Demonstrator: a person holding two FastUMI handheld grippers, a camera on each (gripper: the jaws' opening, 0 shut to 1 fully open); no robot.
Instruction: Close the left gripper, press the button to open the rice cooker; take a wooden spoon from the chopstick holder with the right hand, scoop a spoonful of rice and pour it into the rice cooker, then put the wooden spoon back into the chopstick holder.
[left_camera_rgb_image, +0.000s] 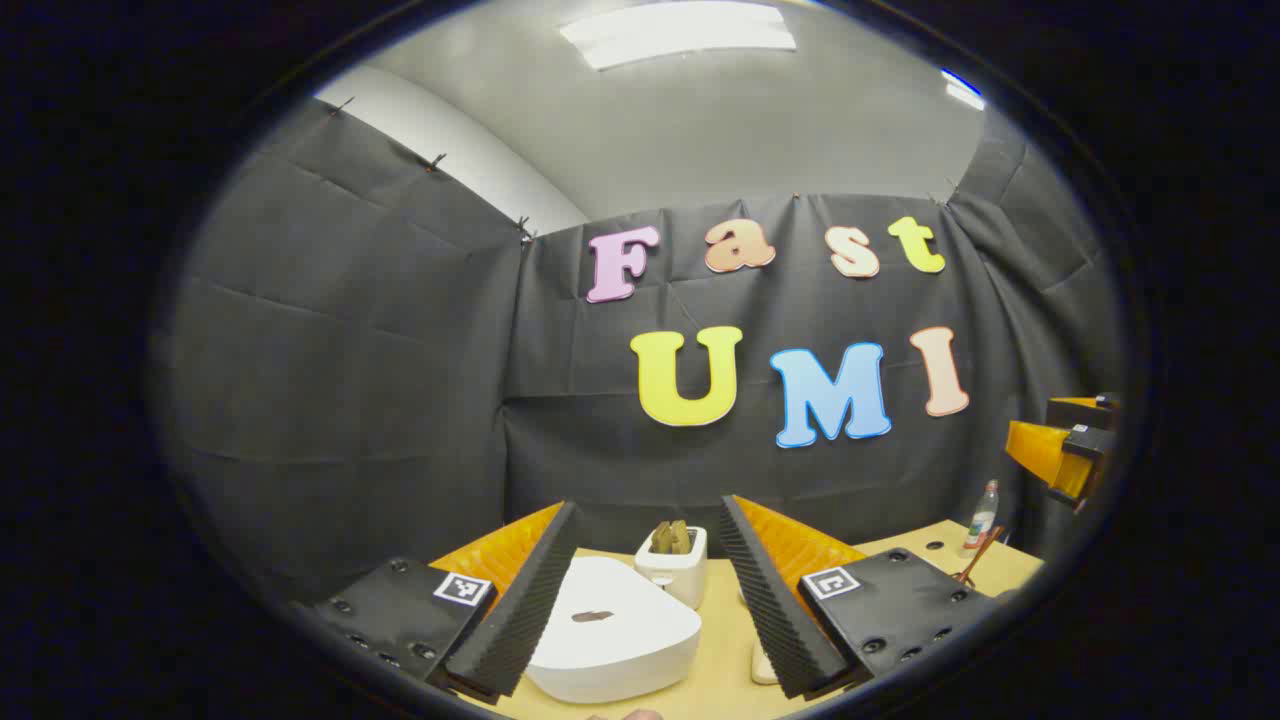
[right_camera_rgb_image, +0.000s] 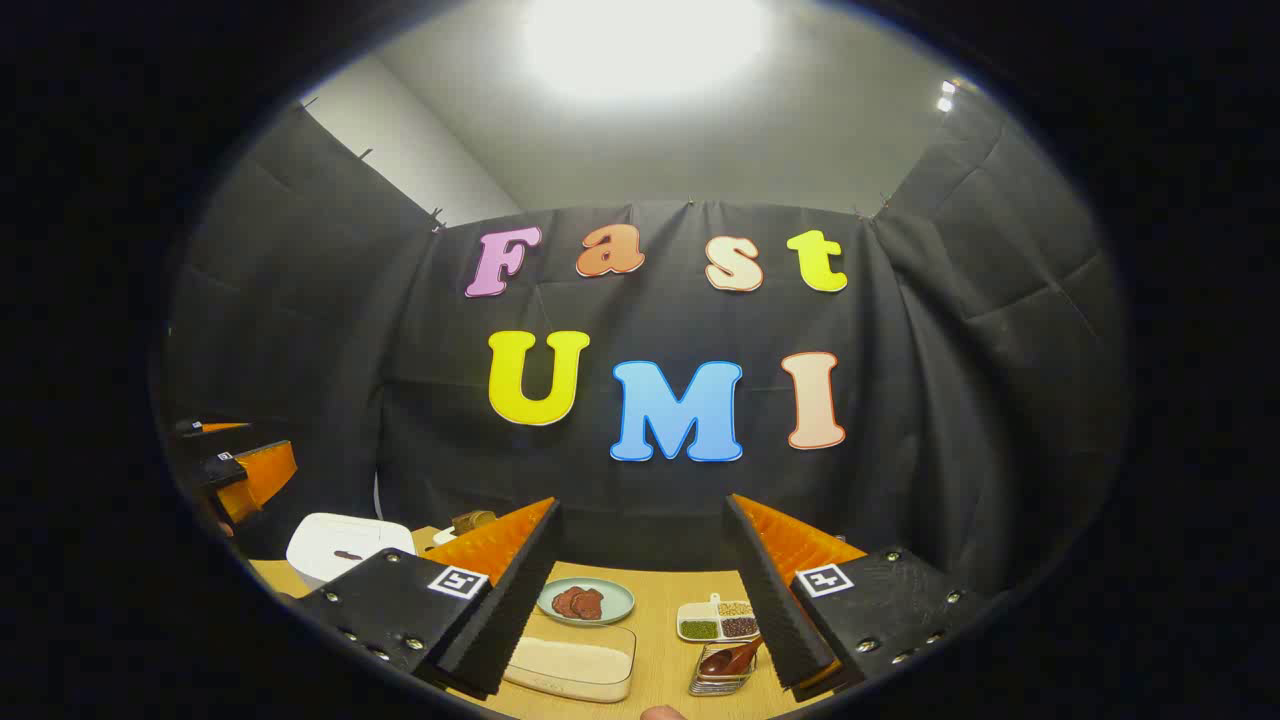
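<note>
The left gripper (left_camera_rgb_image: 648, 590) stands wide apart and empty above the wooden tabletop (left_camera_rgb_image: 725, 650). Between its fingers sits the white rice cooker (left_camera_rgb_image: 612, 630), lid down, a small dark mark on top too small to read. Just behind it stands a white chopstick holder (left_camera_rgb_image: 672, 565) with brown wooden handles. A clear bottle (left_camera_rgb_image: 982, 516) stands near the far right edge.

The right gripper (right_camera_rgb_image: 640, 590) is likewise wide and empty. Below it lie a clear rice container (right_camera_rgb_image: 570, 668), a green plate (right_camera_rgb_image: 586, 601) of brown pieces, a divided dish (right_camera_rgb_image: 718, 621) of grains and a metal rack (right_camera_rgb_image: 722, 672) holding a brown spoon. Square coded tags sit on both grippers.
</note>
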